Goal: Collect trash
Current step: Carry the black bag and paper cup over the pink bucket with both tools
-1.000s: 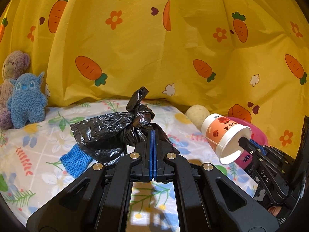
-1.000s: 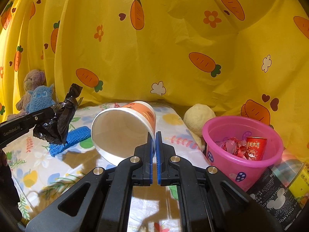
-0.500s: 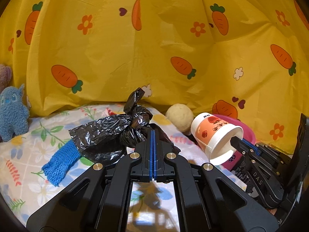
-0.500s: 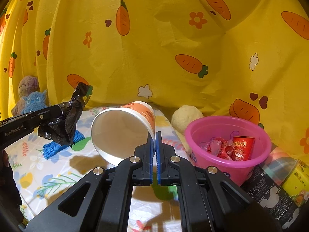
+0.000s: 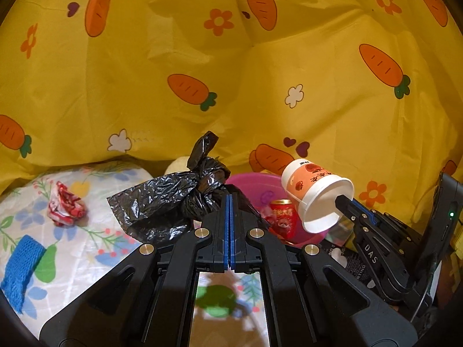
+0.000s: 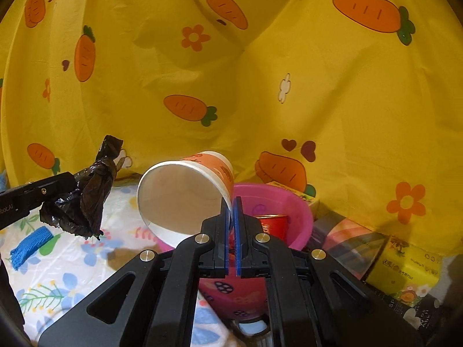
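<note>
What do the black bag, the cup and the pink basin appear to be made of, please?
Black bag: thin plastic film, glossy, judging by its fine crinkles and bright highlights.
Cup: probably paper, with a matte white inside, a printed orange outside and a rolled rim.
Pink basin: seemingly moulded plastic, smooth, with an even colour and a rounded rim.

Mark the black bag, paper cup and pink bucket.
black bag [image 5: 162,199]: left wrist view, crinkled body left of the knot.
paper cup [image 6: 176,196]: right wrist view, white inner wall.
pink bucket [image 6: 292,202]: right wrist view, inner wall below the rim on the right.
</note>
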The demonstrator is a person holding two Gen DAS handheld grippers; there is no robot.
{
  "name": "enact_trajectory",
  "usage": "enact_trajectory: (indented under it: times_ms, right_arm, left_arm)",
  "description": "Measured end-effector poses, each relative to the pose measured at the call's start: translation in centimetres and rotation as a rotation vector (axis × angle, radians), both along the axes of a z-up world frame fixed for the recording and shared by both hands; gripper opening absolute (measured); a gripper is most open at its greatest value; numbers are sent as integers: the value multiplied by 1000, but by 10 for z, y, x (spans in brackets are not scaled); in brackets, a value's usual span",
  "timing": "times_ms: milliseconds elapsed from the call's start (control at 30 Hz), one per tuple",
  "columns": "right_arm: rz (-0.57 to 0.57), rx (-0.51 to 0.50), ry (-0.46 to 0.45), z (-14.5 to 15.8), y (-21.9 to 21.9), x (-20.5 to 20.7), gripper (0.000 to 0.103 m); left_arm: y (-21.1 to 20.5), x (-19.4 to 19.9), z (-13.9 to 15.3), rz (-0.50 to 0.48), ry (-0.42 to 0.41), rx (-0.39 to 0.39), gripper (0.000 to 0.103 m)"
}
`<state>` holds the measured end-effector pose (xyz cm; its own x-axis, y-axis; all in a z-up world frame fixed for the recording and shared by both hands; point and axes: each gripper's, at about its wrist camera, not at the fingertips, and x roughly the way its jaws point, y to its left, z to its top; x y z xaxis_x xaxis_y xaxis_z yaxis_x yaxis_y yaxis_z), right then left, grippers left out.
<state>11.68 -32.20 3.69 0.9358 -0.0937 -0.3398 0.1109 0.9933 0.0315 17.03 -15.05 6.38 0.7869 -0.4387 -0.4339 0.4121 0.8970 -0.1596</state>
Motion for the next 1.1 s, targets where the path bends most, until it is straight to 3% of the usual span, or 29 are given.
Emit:
enact_trajectory:
  times_ms: [433,733,1100]
  right_arm:
    - [-71,29,16,-10,-35,23,4]
    - [-81,24,30,-10,-38,34,4]
    - [-92,27,42,-10,-42,47,4]
  left_arm:
    - [-47,38,-15,-83,33,20,0]
    - [-58,54,-24,-148,75,-30,0]
    - [-70,82,-40,-155,113,-49,0]
